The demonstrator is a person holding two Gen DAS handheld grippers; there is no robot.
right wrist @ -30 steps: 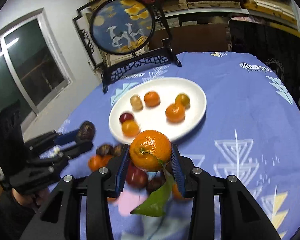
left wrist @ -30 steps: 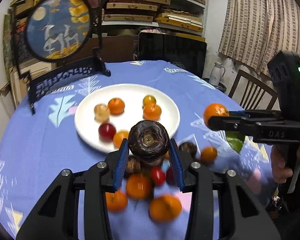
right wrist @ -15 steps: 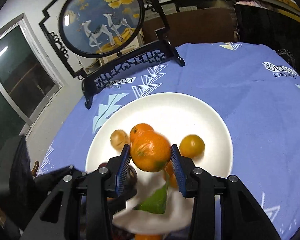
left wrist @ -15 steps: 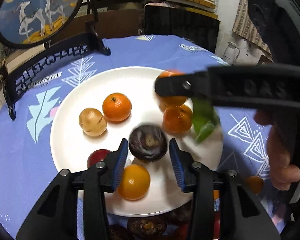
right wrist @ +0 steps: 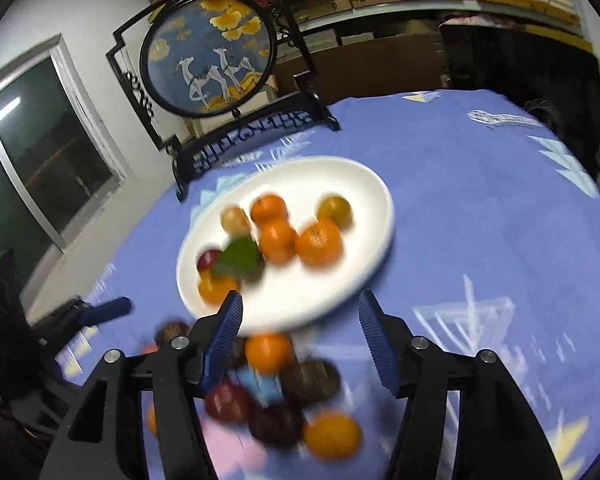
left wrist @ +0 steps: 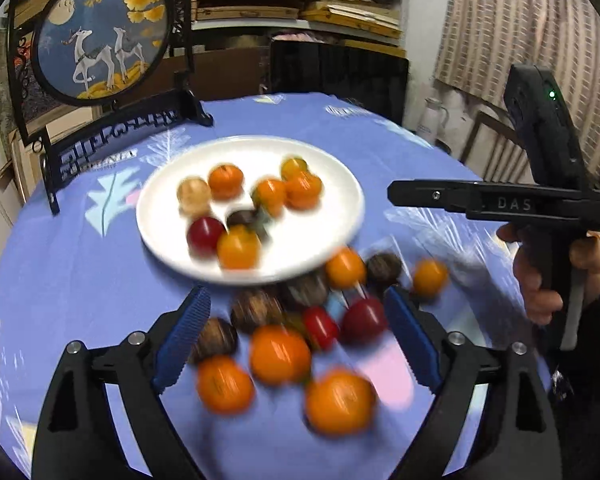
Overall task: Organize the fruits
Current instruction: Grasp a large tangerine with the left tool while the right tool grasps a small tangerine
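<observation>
now hovering over the loose fruit pile (left wrist: pixel 300 336) on the blue patterned tablecloth (left wrist: pixel 80 280), left gripper (left wrist: pixel 296 332) with blue pads spread wide, jaws just been opening, nothing clamped between them. likewise above the near rim of the white plate (right wrist: pixel 364 184), right gripper (right wrist: pixel 300 312) with fingers apart, jaws also just been opening, nothing gripped. resting on the plate in the left wrist view: a dark brown mangosteen (left wrist: pixel 246 220) just beside a red fruit (left wrist: pixel 205 234) and an orange one (left wrist: pixel 238 248), plus several more tangerines further back. seen from the right wrist: a leafy tangerine (right wrist: pixel 278 242) among the other oranges on the plate, its green leaf (right wrist: pixel 240 256) lying towards the red fruit. scattered below the plate on the cloth, near both grippers: oranges, red fruits and dark round ones, all heavily blurred, so exact kinds hard to tell. standing behind the plate, touching the cloth: a round deer screen (left wrist: pixel 100 36) in a black frame. at the right edge of the left wrist view, a hand (left wrist: pixel 548 276) wrapped around the other gripper's handle.
</observation>
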